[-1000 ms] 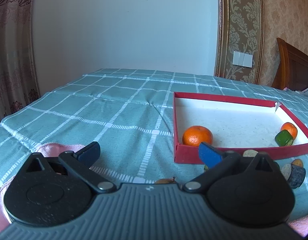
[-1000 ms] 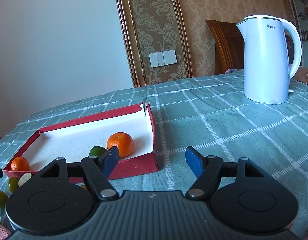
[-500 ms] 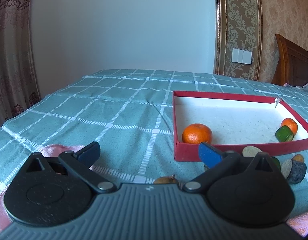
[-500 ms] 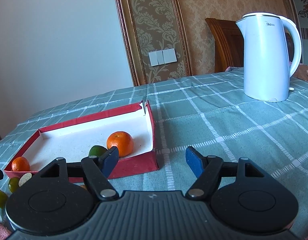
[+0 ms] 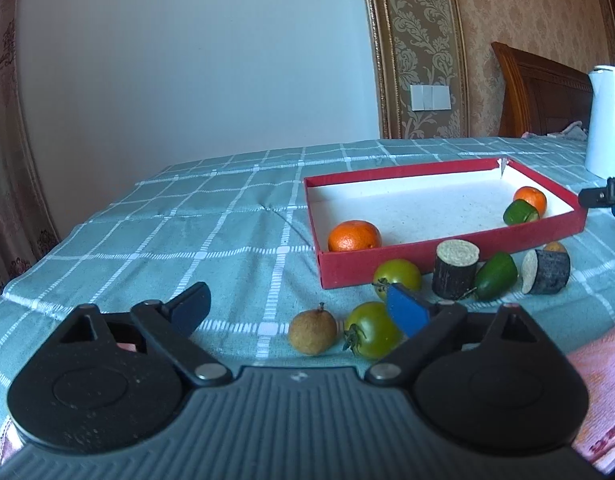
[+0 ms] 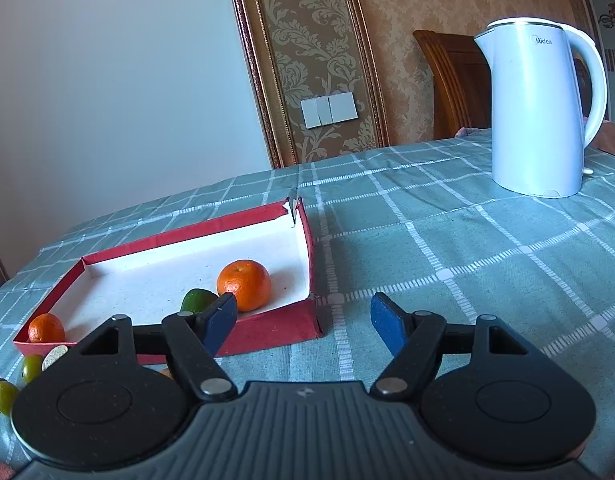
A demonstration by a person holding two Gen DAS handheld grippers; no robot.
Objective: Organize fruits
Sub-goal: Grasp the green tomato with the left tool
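A red box (image 5: 447, 246) with a white floor holds two oranges (image 5: 354, 236) (image 5: 530, 198) and a green piece (image 5: 519, 212). In front of it on the cloth lie a brown fruit (image 5: 312, 333), two green tomatoes (image 5: 369, 335) (image 5: 397, 275), two dark cut cylinders (image 5: 455, 274) (image 5: 546, 271) and a green fruit (image 5: 496, 276). My left gripper (image 5: 303, 310) is open and empty above the brown fruit and near tomato. My right gripper (image 6: 303, 320) is open and empty at the red box's (image 6: 275, 330) right front corner, near an orange (image 6: 244, 284).
A white kettle (image 6: 539, 108) stands at the back right of the table. A pink cloth (image 5: 599, 392) lies at the front right. A teal checked tablecloth (image 5: 187, 240) covers the table. A wooden chair (image 6: 455, 84) stands behind.
The left gripper has lifted and swung right, bringing the loose fruits in front of the box into view. The right gripper has barely moved.
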